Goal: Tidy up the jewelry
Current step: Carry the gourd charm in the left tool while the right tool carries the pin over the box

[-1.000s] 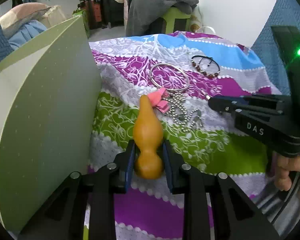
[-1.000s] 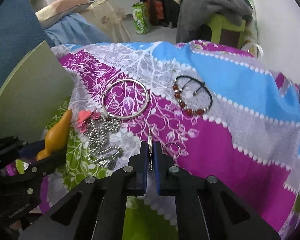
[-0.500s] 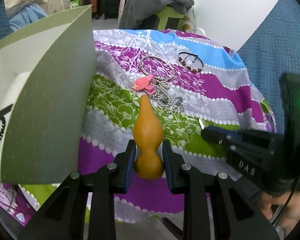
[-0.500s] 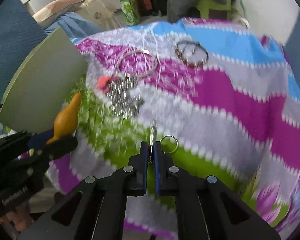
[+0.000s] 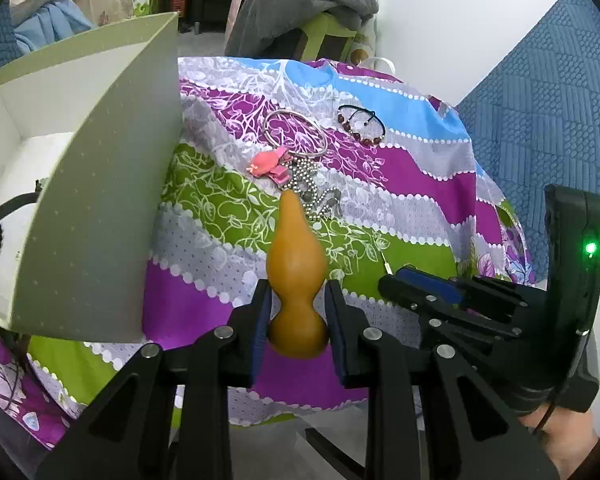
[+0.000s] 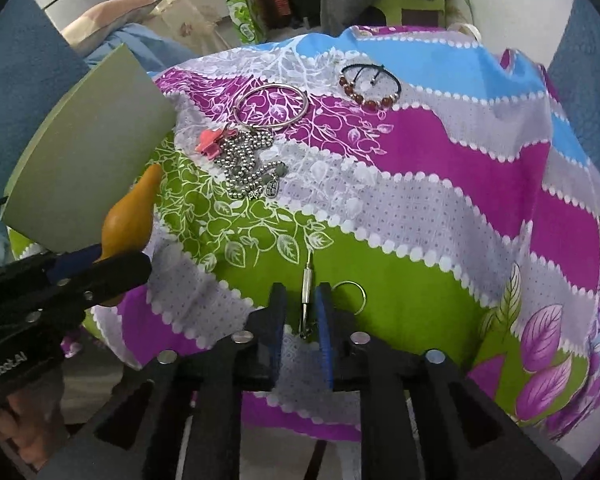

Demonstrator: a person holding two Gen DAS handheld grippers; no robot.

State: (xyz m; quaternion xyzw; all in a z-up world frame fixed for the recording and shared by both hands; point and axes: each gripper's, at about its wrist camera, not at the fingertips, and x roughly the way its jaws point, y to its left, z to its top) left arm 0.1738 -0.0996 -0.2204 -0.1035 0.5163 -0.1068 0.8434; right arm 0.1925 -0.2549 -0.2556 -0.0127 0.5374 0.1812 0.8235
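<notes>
Beside our pale green cardboard box, our left gripper is clamped on the orange gourd-shaped pendant; our right gripper, fingers slightly apart, brackets the thin silver keyring pin.

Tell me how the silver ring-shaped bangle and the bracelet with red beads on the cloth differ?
The silver bangle is one plain metal hoop, while the red bead bracelet is part dark cord and part round red beads. The silver bangle is the wider circle. It also lies against the pile of ball chain, whereas the red bead bracelet sits alone, farther right. Both lie flat on the patterned cloth, untouched by either gripper.
</notes>
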